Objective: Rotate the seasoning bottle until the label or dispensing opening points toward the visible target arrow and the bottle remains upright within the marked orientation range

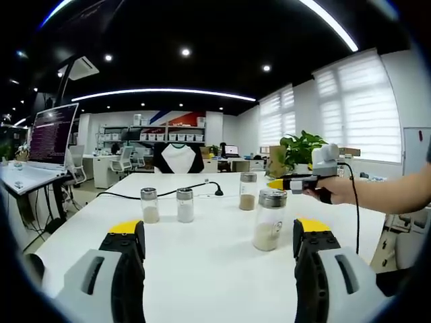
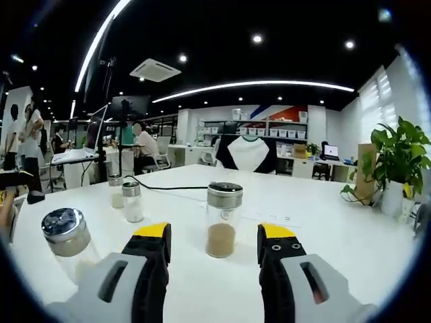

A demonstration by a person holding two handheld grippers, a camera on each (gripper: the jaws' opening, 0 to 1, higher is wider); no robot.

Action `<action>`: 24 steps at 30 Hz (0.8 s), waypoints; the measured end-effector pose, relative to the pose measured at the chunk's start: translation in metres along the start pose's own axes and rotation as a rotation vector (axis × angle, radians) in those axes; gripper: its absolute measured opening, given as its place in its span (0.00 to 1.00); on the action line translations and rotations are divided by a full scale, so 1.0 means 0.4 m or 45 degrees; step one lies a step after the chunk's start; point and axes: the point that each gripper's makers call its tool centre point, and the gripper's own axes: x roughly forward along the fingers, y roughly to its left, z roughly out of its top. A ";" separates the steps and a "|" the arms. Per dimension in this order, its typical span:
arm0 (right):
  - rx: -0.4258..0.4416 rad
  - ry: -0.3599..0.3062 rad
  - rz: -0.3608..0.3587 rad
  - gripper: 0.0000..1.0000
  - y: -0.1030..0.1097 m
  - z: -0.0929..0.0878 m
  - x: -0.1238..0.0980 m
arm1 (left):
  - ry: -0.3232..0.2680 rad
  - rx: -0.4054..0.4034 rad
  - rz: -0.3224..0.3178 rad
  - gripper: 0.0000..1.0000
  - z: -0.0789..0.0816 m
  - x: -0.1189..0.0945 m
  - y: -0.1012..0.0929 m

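Right gripper view looks along the right gripper (image 2: 213, 245), whose jaws stand apart with nothing between them, lined up on a bottle (image 2: 223, 219) with brown powder that stands upright on the white table (image 2: 337, 235), just beyond the tips. That lineup suggests this bottle is the one to be turned, and the wide jaws are ready to close round it. No arrow mark is clear on the table. In the left gripper view the left gripper (image 1: 219, 239) is likewise released and empty, low over the table, with a pale-filled jar (image 1: 269, 219) just ahead.
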 end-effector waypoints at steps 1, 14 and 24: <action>-0.030 0.006 -0.004 0.52 -0.004 0.001 0.010 | -0.003 0.005 -0.004 0.96 0.002 0.001 -0.003; -0.081 0.105 0.016 0.52 -0.026 -0.024 0.125 | -0.004 0.019 -0.016 0.96 0.006 -0.001 -0.014; -0.056 0.168 0.027 0.52 -0.033 -0.076 0.195 | 0.004 0.022 -0.019 0.96 0.003 0.000 -0.015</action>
